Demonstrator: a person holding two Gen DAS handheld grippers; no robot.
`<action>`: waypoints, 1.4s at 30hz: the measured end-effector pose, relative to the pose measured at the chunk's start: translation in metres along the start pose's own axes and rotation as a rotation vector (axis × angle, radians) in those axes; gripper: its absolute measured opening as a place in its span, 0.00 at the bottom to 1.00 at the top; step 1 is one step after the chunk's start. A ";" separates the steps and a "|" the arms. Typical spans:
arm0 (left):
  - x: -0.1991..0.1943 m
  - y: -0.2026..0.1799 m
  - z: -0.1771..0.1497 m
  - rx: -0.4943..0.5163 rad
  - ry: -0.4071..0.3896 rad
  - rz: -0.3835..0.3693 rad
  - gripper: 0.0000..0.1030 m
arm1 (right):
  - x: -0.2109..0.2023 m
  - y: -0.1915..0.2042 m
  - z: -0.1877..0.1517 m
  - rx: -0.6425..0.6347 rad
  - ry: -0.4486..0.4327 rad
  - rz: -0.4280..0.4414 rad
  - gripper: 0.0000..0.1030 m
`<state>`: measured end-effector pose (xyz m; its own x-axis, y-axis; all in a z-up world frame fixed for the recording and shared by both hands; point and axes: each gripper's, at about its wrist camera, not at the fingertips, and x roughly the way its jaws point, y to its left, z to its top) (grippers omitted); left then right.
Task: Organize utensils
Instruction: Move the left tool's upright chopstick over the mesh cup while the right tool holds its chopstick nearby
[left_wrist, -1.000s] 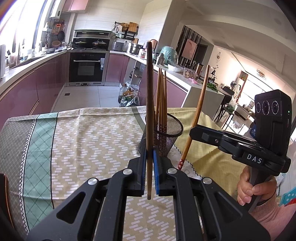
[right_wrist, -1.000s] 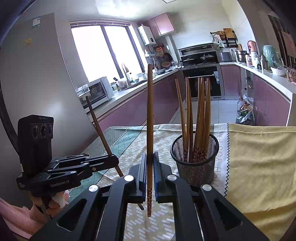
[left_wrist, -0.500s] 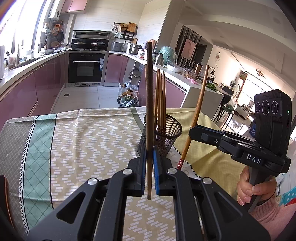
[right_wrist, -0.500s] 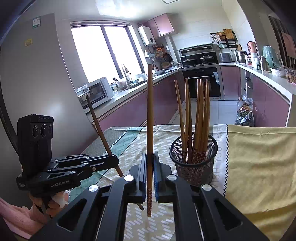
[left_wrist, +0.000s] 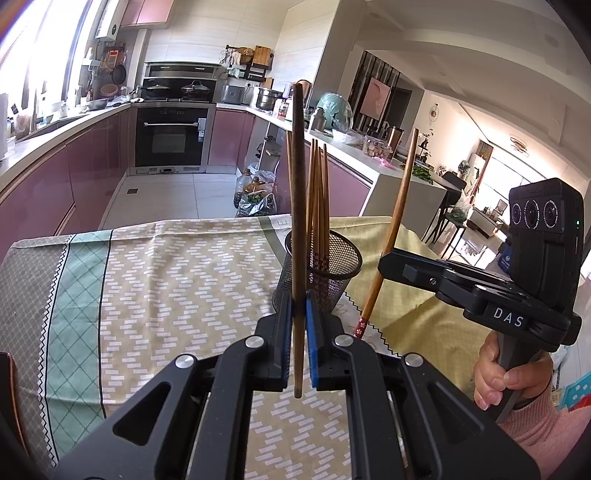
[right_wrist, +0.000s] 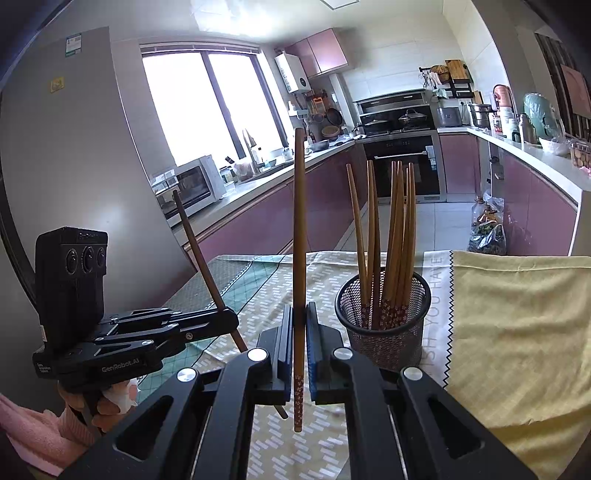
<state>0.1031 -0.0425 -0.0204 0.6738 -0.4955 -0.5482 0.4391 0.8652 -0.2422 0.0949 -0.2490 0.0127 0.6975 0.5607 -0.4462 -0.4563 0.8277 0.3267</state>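
Observation:
My left gripper (left_wrist: 298, 306) is shut on a dark wooden chopstick (left_wrist: 297, 206) that stands upright between its blue pads. Just behind it a black mesh holder (left_wrist: 332, 273) stands on the cloth with several chopsticks (left_wrist: 318, 206) in it. To the right, my right gripper (left_wrist: 388, 260) grips a lighter chopstick (left_wrist: 400, 218), flowered end down. In the right wrist view that gripper (right_wrist: 298, 321) is shut on its chopstick (right_wrist: 299, 240), with the mesh holder (right_wrist: 384, 332) close on the right. At the left, the left gripper (right_wrist: 231, 319) keeps its dark chopstick (right_wrist: 199, 251) tilted.
A patterned tablecloth (left_wrist: 177, 280) covers the table, and a yellow cloth (right_wrist: 517, 325) lies over its right part. A person's hand (left_wrist: 495, 376) in a pink sleeve grips the right handle. Kitchen counters, an oven (left_wrist: 171, 138) and a microwave (right_wrist: 188, 188) stand far behind.

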 end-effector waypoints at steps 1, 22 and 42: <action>0.000 0.000 0.000 0.001 0.000 0.001 0.08 | 0.000 0.001 -0.001 -0.001 0.000 0.000 0.06; 0.002 -0.002 0.005 0.010 -0.005 -0.002 0.08 | -0.003 -0.001 0.001 -0.004 -0.005 -0.003 0.06; 0.003 -0.003 0.013 0.018 -0.012 -0.014 0.08 | -0.008 -0.001 0.005 -0.010 -0.015 -0.011 0.06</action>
<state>0.1115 -0.0478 -0.0107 0.6746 -0.5084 -0.5352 0.4589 0.8567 -0.2355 0.0925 -0.2547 0.0205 0.7108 0.5512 -0.4370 -0.4539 0.8340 0.3137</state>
